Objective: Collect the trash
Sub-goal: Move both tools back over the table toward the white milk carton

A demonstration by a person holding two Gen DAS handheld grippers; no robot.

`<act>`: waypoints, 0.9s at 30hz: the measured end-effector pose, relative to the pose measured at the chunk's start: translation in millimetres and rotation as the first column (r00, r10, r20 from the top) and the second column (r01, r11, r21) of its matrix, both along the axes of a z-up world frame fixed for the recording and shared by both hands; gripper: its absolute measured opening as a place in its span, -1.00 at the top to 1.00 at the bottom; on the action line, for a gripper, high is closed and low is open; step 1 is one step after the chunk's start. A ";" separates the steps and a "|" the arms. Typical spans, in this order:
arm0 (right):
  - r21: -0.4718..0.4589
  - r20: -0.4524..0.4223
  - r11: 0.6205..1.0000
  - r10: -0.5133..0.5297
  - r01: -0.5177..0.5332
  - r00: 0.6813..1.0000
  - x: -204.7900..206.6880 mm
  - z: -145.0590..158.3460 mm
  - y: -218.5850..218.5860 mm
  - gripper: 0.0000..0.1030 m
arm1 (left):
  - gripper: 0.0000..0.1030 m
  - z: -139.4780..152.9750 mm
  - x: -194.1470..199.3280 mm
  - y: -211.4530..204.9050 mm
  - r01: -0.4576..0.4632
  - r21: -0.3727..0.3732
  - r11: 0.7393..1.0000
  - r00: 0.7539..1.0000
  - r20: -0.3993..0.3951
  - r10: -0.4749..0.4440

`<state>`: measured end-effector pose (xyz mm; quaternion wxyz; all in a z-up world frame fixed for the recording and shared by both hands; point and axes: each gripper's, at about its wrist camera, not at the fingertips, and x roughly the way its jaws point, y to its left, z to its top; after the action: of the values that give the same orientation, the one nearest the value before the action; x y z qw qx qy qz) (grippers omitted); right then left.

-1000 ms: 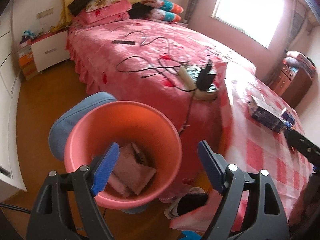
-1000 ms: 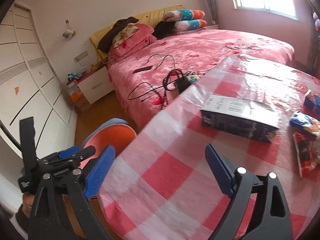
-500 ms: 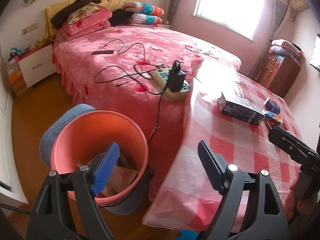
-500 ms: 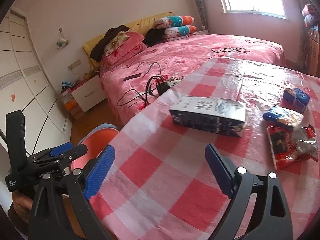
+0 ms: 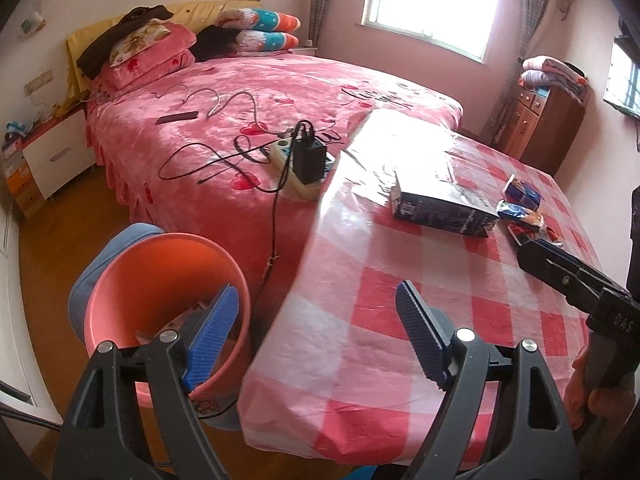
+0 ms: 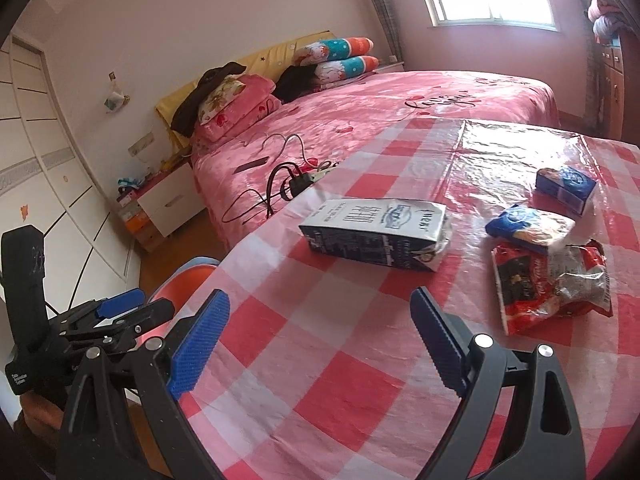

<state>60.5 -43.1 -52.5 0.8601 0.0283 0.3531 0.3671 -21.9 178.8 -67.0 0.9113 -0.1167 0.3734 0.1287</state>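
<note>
An orange trash bucket stands on the floor left of the table and holds some trash; it also shows in the right wrist view. On the checked tablecloth lie a dark carton, a blue-white wrapper, a small blue box and a red crumpled bag. The carton also shows in the left wrist view. My left gripper is open and empty over the table's left edge. My right gripper is open and empty above the table, short of the carton.
A pink bed with cables, a power strip and a remote stands behind the table. A blue stool sits behind the bucket. A white nightstand is far left, a wooden dresser far right.
My left gripper has risen and swung right, from over the bucket to the table edge. My right gripper has moved right over the table, bringing the wrappers into view.
</note>
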 end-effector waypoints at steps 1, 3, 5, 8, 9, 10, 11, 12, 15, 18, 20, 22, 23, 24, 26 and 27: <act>0.002 0.001 1.000 -0.002 0.002 1.000 1.5 0.2 -2.5 -0.76 | -0.58 0.6 1.0 -3.2 0.006 0.003 1.000 1.000 -0.001 -0.006; 0.004 0.004 1.000 -0.009 0.009 1.000 2.8 1.1 -6.6 -0.76 | -0.58 1.9 3.3 -9.4 0.018 0.008 1.000 1.000 -0.003 -0.018; 0.009 0.006 1.000 -0.017 0.017 1.000 5.2 2.3 -12.3 -0.76 | -0.58 2.7 4.7 -14.3 0.028 0.012 1.000 1.000 -0.004 -0.028; 0.020 0.003 0.999 -0.033 0.033 0.999 9.6 2.7 -22.0 -0.76 | -0.58 3.5 8.5 -23.1 0.047 0.021 0.999 0.999 -0.007 -0.046; 0.023 0.002 0.999 -0.043 0.043 0.999 12.1 2.9 -26.6 -0.76 | -0.58 3.7 10.3 -26.9 0.054 0.025 0.998 0.999 -0.010 -0.054; 0.025 -0.001 0.998 -0.049 0.049 0.999 13.9 2.7 -29.6 -0.76 | -0.58 3.6 11.7 -29.3 0.058 0.027 0.998 0.998 -0.011 -0.057; 0.030 -0.005 0.998 -0.058 0.058 0.998 16.2 2.6 -34.0 -0.76 | -0.58 3.6 13.0 -31.9 0.063 0.028 0.998 0.998 -0.013 -0.062; 0.036 -0.009 0.997 -0.067 0.068 0.998 18.2 2.5 -38.0 -0.76 | -0.58 3.5 14.6 -34.9 0.069 0.028 0.997 0.998 -0.015 -0.068; 0.047 -0.017 0.995 -0.090 0.091 0.996 24.8 2.7 -48.3 -0.76 | -0.58 4.0 19.2 -43.7 0.087 0.035 0.996 0.996 -0.018 -0.086; 0.063 -0.025 0.991 -0.115 0.116 0.993 31.7 2.3 -61.0 -0.76 | -0.58 3.2 24.0 -53.5 0.109 0.043 0.993 0.994 -0.026 -0.107; 0.071 -0.032 0.989 -0.131 0.132 0.991 35.7 2.3 -69.2 -0.76 | -0.58 2.8 26.9 -60.1 0.121 0.049 0.991 0.992 -0.031 -0.120; 0.080 -0.039 0.985 -0.149 0.152 0.988 40.4 1.8 -78.8 -0.76 | -0.58 2.4 30.0 -66.2 0.134 0.054 0.990 0.991 -0.037 -0.132; 0.083 -0.043 0.983 -0.159 0.162 0.986 42.7 1.6 -83.5 -0.76 | -0.58 2.4 31.2 -68.2 0.139 0.056 0.989 0.990 -0.039 -0.137; 0.086 -0.048 0.981 -0.167 0.171 0.985 45.0 1.3 -88.2 -0.76 | -0.58 2.2 32.9 -70.8 0.144 0.058 0.988 0.989 -0.042 -0.142; 0.092 -0.055 0.978 -0.182 0.186 0.982 48.1 0.7 -95.9 -0.76 | -0.58 1.8 35.7 -76.0 0.155 0.061 0.986 0.987 -0.047 -0.152; 0.094 -0.060 0.976 -0.191 0.196 0.980 49.8 0.4 -99.6 -0.76 | -0.58 1.7 38.0 -79.5 0.162 0.063 0.985 0.986 -0.050 -0.159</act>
<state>110.3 -142.7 -52.0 0.8801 0.1147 0.3514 0.2980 16.0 99.4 -65.3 0.9134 -0.0529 0.3976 0.0698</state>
